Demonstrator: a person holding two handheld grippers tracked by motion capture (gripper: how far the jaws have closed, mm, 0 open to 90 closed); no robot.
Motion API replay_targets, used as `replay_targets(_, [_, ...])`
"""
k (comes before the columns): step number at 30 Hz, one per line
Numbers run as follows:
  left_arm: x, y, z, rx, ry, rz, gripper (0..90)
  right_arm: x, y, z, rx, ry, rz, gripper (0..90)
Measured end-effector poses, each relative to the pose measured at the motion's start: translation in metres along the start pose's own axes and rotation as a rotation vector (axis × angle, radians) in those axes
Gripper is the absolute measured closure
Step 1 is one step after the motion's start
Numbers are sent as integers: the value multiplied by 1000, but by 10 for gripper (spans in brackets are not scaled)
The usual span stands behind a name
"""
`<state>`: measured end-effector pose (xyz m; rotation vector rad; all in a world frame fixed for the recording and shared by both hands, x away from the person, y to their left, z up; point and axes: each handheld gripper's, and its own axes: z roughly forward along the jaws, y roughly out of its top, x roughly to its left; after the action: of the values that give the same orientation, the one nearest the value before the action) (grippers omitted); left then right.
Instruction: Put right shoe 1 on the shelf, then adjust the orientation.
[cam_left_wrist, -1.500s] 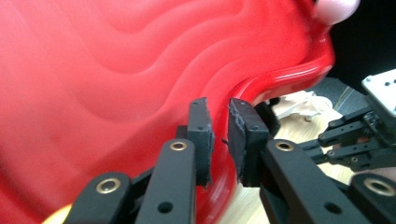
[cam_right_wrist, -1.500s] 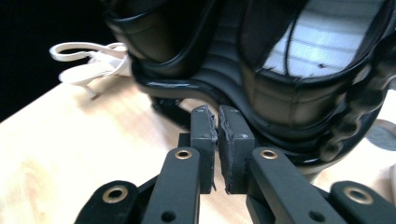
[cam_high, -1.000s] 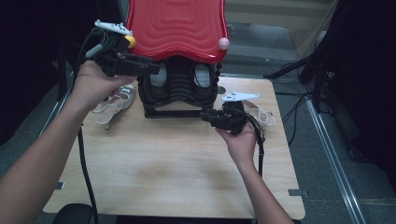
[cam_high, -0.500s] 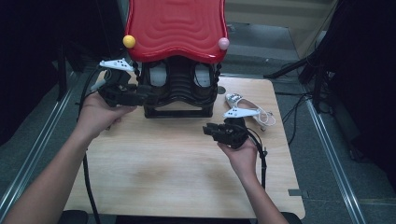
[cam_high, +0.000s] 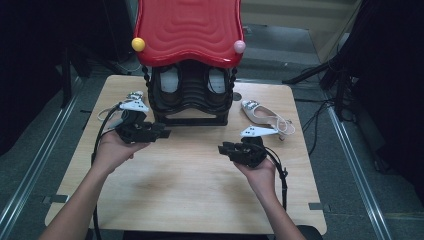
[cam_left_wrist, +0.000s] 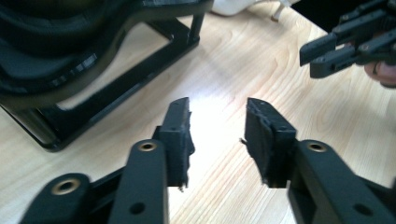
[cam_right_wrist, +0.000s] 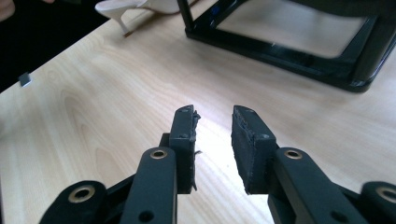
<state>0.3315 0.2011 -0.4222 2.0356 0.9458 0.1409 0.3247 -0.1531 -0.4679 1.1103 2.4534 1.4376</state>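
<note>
Hovering over the table (cam_high: 190, 200), left tongs (cam_left_wrist: 217, 135) and right tongs (cam_right_wrist: 212, 140) gape, empty.

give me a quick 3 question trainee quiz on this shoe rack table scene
1. True or false: the left hand-held gripper holds a shoe.
2. Which ball sits on the rack's red top at the high view's left? A yellow ball B pink ball
3. What lies on the table right of the rack?

Key: 1 false, its jaws are empty over bare wood. 2 A. 3 a white heeled shoe.
</note>
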Motion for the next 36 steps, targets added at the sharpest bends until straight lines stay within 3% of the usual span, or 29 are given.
replay_targets(3, [4, -10, 5, 13, -6, -20, 650, -2, -2, 2, 10, 10, 9, 698])
replay_targets(6, [8, -21, 9, 12, -12, -30, 668, -1, -3, 3, 17, -11, -1, 624])
replay_targets(14, [13, -42, 13, 4, -1, -22, 679, -3, -11, 5, 17, -18, -39, 641])
replay_targets(16, [16, -43, 11, 15, 2, -34, 643, -5, -11, 6, 29, -7, -34, 629])
replay_targets(19, [19, -47, 9, -18, -6, -63, 616, -10, -13, 7, 42, 1, -27, 614])
replay_targets(24, [25, -54, 12, 7, 5, -80, 562, -14, -16, 6, 45, -17, -14, 607])
replay_targets(31, [39, -64, 12, 14, 15, -87, 776, -16, -19, 4, 22, -34, -4, 583])
replay_targets(36, [49, -69, 5, 3, 43, -96, 858, -16, -20, 4, 29, -47, -22, 581])
